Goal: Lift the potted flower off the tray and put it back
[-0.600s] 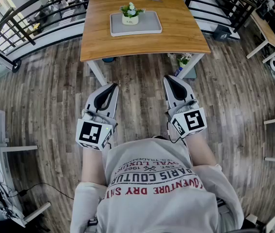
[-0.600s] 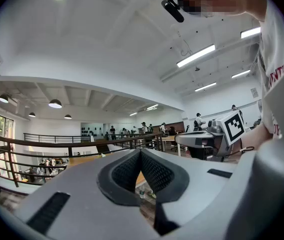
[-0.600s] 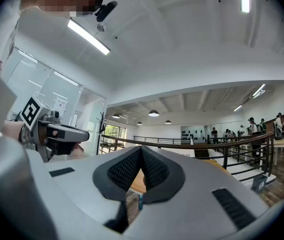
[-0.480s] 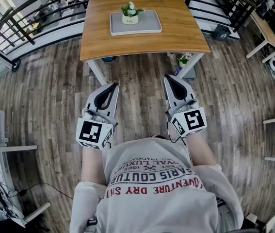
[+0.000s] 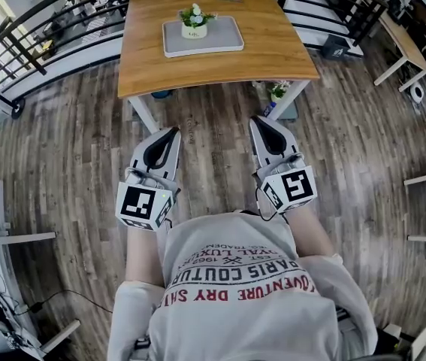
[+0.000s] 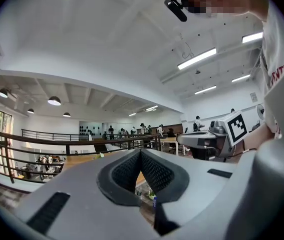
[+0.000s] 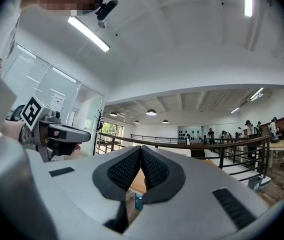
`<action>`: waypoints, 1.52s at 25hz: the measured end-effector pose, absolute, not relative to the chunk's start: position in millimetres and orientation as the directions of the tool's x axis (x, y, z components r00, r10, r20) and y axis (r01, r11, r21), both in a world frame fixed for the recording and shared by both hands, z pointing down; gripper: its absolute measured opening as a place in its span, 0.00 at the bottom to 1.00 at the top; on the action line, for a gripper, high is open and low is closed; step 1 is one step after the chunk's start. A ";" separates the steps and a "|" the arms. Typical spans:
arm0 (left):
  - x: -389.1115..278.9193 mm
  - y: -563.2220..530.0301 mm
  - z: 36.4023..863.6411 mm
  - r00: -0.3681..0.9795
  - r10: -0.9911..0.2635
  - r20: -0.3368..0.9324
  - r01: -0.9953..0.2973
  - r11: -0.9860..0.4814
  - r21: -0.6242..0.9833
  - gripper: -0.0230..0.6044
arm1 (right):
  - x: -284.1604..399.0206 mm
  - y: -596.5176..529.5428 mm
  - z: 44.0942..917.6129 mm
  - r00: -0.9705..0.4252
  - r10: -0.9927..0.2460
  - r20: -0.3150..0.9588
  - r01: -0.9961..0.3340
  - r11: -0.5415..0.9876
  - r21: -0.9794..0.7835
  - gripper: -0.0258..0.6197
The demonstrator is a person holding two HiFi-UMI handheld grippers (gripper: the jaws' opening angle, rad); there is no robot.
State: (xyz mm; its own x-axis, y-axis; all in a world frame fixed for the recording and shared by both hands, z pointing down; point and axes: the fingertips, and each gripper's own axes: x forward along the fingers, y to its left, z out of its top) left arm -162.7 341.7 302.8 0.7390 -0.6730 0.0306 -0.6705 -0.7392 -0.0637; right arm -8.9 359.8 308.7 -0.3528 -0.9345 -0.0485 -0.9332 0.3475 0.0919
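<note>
Left gripper and right gripper stayed closed on nothing at the person's waist while only the view shifted slightly, so the potted flower stood unlifted on its tray on the counter, well apart.

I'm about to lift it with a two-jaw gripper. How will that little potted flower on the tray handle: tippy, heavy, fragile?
The potted flower probably lifts lightly: its pot looks small beside the tray. It may be top-heavy, since the foliage spreads wider than the pot. The pale pot looks smooth, perhaps ceramic, so it could slip or chip.
</note>
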 end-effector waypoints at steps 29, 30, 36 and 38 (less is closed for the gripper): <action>-140.9 177.2 321.1 0.544 -0.835 0.086 -0.832 -0.550 -0.071 0.06 | 27.5 139.1 342.3 -0.559 -0.829 0.010 -0.829 0.558 -0.037 0.63; -134.6 162.7 319.5 0.536 -0.840 0.087 -0.837 -0.542 -0.073 0.06 | 34.0 121.9 341.7 -0.566 -0.824 0.018 -0.824 0.566 -0.033 0.63; -81.9 76.7 313.7 0.515 -0.854 0.076 -0.850 -0.520 -0.079 0.06 | 85.7 27.8 337.6 -0.586 -0.809 0.048 -0.810 0.587 0.006 0.63; -68.1 54.2 313.3 0.507 -0.859 0.071 -0.855 -0.512 -0.086 0.06 | 100.3 3.1 338.9 -0.596 -0.800 0.063 -0.801 0.598 0.010 0.63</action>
State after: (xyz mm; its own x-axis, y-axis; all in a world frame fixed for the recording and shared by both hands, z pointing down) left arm -68.1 54.2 313.3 0.5070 -0.8590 0.0714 -0.8549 -0.5117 -0.0858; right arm 100.3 3.1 338.9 -0.5965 -0.8002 0.0626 -0.8013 0.5982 0.0103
